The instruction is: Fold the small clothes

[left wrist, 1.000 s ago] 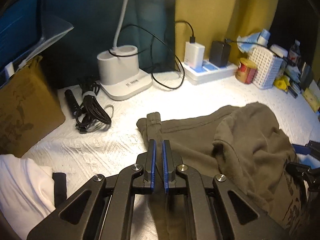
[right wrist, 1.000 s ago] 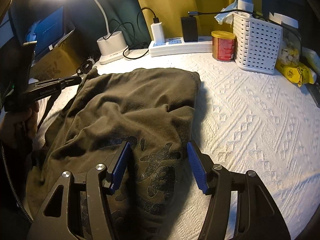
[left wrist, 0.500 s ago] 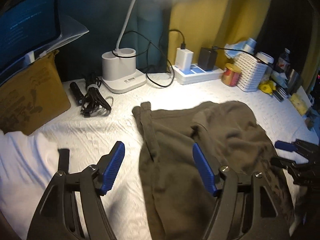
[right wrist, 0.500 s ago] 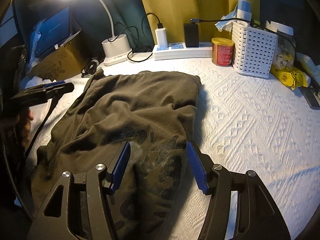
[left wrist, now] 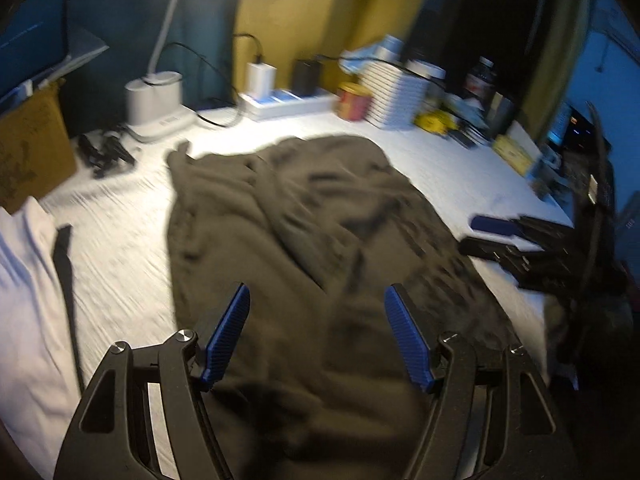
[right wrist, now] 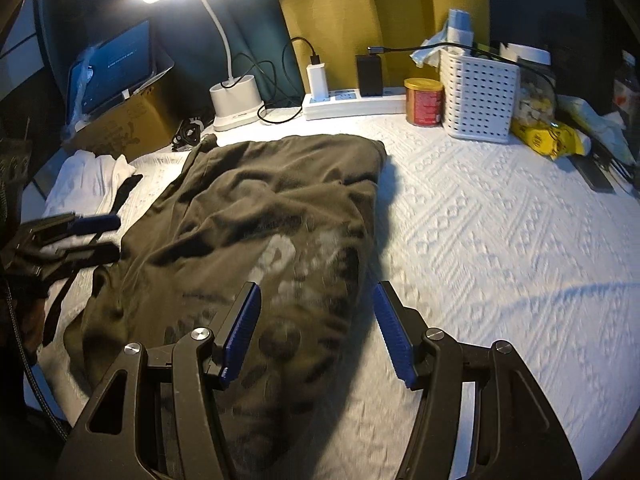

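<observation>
A dark olive garment (left wrist: 300,208) with a black print lies rumpled and partly folded over on the white textured cover (right wrist: 480,240). In the left wrist view my left gripper (left wrist: 316,290) hovers open above the garment's near part, with nothing pinched between its blue pads. My right gripper (right wrist: 317,285) is also open, over the printed end of the garment (right wrist: 260,200), holding nothing. Each gripper shows in the other's view: the right gripper (left wrist: 472,235) at the garment's right edge, the left gripper (right wrist: 116,237) at its left edge. The left view is motion-blurred.
A white cloth (right wrist: 88,176) and a black strap (left wrist: 66,264) lie left of the garment. Along the back stand a cardboard box (right wrist: 120,128), a lamp base (right wrist: 236,100), a power strip (right wrist: 352,102), a red can (right wrist: 424,100), a white basket (right wrist: 476,96) and a yellow packet (right wrist: 548,140).
My left gripper let go of the garment's far edge, opened wide and drew back toward the near side. The right gripper also drew back a little, staying open.
</observation>
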{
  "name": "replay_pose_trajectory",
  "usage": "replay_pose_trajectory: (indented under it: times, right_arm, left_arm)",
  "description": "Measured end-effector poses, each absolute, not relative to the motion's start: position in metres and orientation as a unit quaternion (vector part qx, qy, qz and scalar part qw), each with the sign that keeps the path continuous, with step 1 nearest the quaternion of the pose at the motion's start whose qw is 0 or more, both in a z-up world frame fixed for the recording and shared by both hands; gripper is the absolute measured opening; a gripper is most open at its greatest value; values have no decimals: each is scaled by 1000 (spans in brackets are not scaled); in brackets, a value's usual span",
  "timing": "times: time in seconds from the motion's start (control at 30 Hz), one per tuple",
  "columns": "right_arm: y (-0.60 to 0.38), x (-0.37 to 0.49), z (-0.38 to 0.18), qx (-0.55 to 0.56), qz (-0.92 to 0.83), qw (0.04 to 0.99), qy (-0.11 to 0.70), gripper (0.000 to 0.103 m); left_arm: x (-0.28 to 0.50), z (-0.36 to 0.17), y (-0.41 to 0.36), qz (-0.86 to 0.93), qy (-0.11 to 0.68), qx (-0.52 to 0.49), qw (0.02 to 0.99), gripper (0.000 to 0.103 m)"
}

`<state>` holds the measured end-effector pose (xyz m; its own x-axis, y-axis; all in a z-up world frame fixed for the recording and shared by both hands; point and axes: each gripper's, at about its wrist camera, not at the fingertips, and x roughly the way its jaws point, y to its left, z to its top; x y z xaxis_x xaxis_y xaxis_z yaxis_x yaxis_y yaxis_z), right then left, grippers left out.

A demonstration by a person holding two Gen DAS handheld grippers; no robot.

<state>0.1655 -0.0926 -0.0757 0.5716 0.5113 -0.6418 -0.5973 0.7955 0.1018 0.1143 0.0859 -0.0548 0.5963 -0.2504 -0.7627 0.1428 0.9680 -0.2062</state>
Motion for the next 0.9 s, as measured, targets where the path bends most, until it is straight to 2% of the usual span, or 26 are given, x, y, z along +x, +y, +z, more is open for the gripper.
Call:
replay_pose_trajectory:
  times: [0.17, 0.2, 0.23, 0.27, 0.3, 0.33, 0.53, 0.9]
  right_arm:
    - [-103, 150, -80, -60, 306, 887, 340, 62]
    - [-106, 147, -82, -60, 304, 888, 340, 62]
    - [-108, 143, -84, -59, 302, 888, 341, 62]
    - [-110, 140, -85, -58, 301, 888, 342, 62]
    - [-112, 137, -87, -57, 299, 889, 343, 62]
    - [-113, 134, -88, -57, 298, 889, 344, 62]
    - [-115, 116, -97, -59, 303, 886, 346, 62]
    - [-103, 98, -114, -79, 323, 871, 362, 62]
  left_arm:
    - [91, -73, 74, -132, 465, -61, 874, 69]
    - [87, -77, 73, -135, 470, -61, 870, 63]
    - [83, -81, 72, -139, 475, -62, 867, 44]
    - [78, -84, 70, -145, 479, -60, 864, 34]
    - [74, -85, 68, -146, 479, -56, 864, 12]
    - [71, -84, 67, -149, 479, -51, 864, 9]
    - [41, -60, 71, -123, 457, -29, 880, 8]
    - [26, -77, 88, -99, 487, -61, 865, 11]
